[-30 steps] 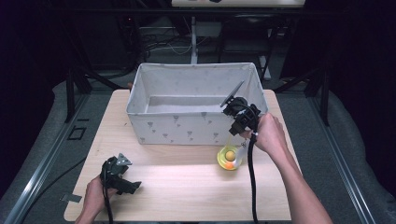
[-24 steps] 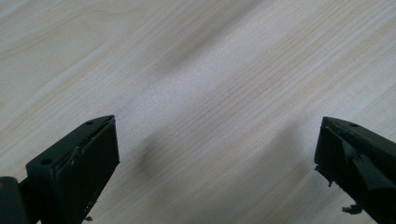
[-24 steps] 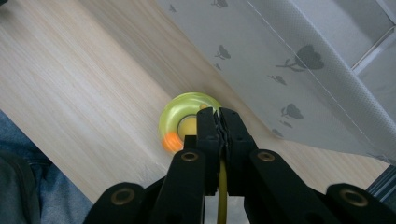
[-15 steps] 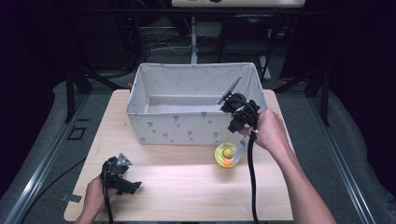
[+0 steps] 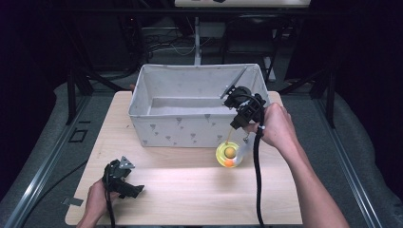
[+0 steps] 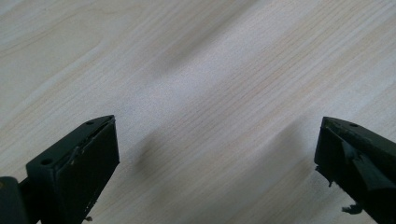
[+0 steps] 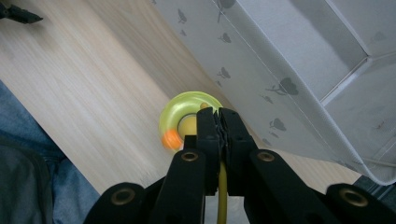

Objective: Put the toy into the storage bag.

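A yellow-green ring toy (image 5: 229, 154) with an orange ball on it hangs by a thin yellow cord in front of the white fabric bin (image 5: 180, 128). My right gripper (image 5: 236, 124) points down at the bin's front right corner, shut on that cord. In the right gripper view the jaws meet on the cord (image 7: 222, 184), with the ring toy (image 7: 180, 116) below them over the wooden table (image 7: 93, 84) and the bin (image 7: 261, 60) to the right. My left gripper (image 5: 135, 189) rests at the table's front left. It is open, with bare wood (image 6: 210, 116) between its jaws.
The bin is open-topped, printed with small grey trees, and takes up the back middle of the table (image 5: 190, 190). Dark frames and cables stand behind it. The person's right forearm (image 5: 309, 180) reaches in along the right side.
My right gripper has risen beside the bin's front right corner, and the ring toy has come up slightly with it. The left gripper has stayed put.
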Motion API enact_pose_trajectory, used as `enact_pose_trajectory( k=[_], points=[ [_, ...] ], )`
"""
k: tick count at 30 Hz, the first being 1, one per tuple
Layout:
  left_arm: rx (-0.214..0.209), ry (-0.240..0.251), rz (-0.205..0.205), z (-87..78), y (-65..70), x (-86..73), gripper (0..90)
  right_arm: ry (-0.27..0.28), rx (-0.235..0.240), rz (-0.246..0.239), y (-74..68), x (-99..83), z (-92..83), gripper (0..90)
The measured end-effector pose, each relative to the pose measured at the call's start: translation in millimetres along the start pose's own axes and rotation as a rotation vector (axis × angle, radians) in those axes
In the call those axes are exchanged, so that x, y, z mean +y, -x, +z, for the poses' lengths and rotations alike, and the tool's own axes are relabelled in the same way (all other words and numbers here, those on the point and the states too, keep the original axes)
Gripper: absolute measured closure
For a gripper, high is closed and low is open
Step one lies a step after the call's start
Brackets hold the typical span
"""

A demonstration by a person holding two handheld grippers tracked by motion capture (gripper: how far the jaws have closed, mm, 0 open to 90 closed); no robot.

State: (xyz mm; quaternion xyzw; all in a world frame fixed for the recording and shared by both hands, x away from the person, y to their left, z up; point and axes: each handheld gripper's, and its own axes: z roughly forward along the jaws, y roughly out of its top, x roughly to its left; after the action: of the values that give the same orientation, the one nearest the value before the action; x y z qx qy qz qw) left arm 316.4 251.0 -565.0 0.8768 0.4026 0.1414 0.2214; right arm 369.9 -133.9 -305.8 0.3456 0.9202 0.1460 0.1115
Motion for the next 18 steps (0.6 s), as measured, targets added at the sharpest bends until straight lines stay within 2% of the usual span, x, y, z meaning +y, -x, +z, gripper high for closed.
enact_pose_trajectory(
  k=[18],
  points=[
    [-0.006, -0.005, 0.001, 0.5, -0.4, 0.1, 0.1, 0.016, -0.009, -0.028, -3.1, 11.2, -15.8, 88.0]
  ],
)
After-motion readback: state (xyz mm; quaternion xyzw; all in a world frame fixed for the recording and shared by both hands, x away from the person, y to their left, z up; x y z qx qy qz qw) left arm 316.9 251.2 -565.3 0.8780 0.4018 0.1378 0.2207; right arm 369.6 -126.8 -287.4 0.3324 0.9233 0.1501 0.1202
